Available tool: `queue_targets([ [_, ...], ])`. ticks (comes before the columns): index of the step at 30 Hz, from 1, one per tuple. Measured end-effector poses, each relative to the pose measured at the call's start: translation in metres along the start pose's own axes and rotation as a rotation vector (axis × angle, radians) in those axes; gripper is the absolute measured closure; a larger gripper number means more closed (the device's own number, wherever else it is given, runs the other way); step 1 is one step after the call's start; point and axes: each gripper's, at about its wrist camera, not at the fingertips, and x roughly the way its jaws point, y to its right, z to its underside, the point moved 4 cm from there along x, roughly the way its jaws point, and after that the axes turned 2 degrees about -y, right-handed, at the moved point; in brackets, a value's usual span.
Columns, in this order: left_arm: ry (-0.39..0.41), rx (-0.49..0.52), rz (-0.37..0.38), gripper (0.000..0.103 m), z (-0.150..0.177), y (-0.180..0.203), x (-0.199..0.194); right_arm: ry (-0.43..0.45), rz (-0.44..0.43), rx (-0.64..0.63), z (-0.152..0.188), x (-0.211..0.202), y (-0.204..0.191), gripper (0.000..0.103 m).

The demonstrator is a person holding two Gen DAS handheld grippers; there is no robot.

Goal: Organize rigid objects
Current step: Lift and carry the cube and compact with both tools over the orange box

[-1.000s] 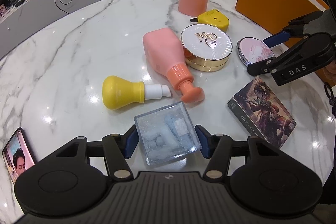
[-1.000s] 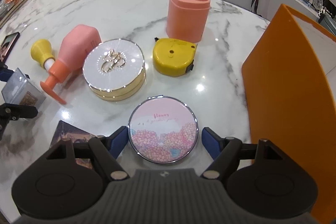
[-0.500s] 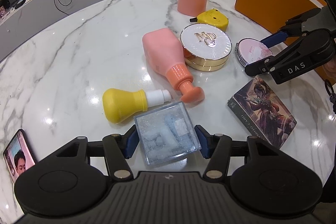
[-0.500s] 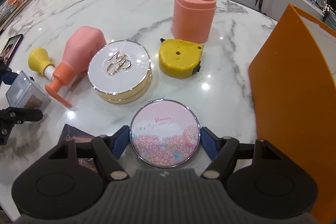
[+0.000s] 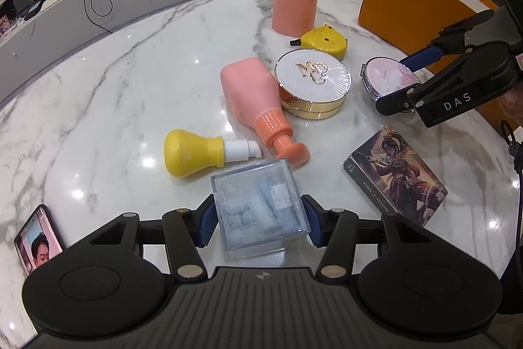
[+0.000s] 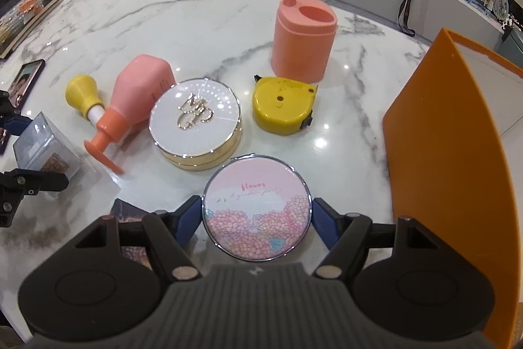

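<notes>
Left gripper (image 5: 258, 219) clamped on a clear plastic box (image 5: 260, 206), blue pads pressed to both side walls, box tilted and held just over the marble table (image 5: 114, 94). Right gripper (image 6: 256, 216) closed around a round pink compact mirror (image 6: 256, 206), floral lid facing up, pads snug against its rim on either side. Just past the box, lying on its side, a yellow pump bottle (image 5: 193, 156) with white neck pointing right, and beside it a pink pump bottle (image 5: 253, 102), also lying down, orange nozzle close to the box's far corner. To the right, flat on the marble, a card box (image 5: 395, 175) with illustrated artwork. Further on, a white-and-gold cushion compact (image 5: 313, 84), touching or nearly touching the pink bottle's shoulder. Behind that, a yellow tape measure (image 5: 323, 40), then an upright salmon-pink holder (image 5: 294, 7) with a spout. Far right, an orange box (image 5: 415, 0), open at the top. Down at the near left edge, a phone (image 5: 37, 239) with lit screen.
</notes>
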Motion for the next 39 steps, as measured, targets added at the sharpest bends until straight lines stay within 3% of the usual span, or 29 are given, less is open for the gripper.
queue_targets([
  [7,0.037,-0.004,-0.023,0.042,-0.011,0.011,-0.020,0.030,0.000,0.006,-0.002,-0.014,0.003,0.031],
  [23,0.143,0.035,0.035,0.043,-0.050,0.065,-0.055,0.147,-0.001,0.058,-0.003,-0.071,0.026,0.031],
  [39,0.175,0.096,0.091,0.043,-0.093,0.128,-0.053,0.283,-0.045,0.206,0.000,-0.125,0.076,0.031],
])
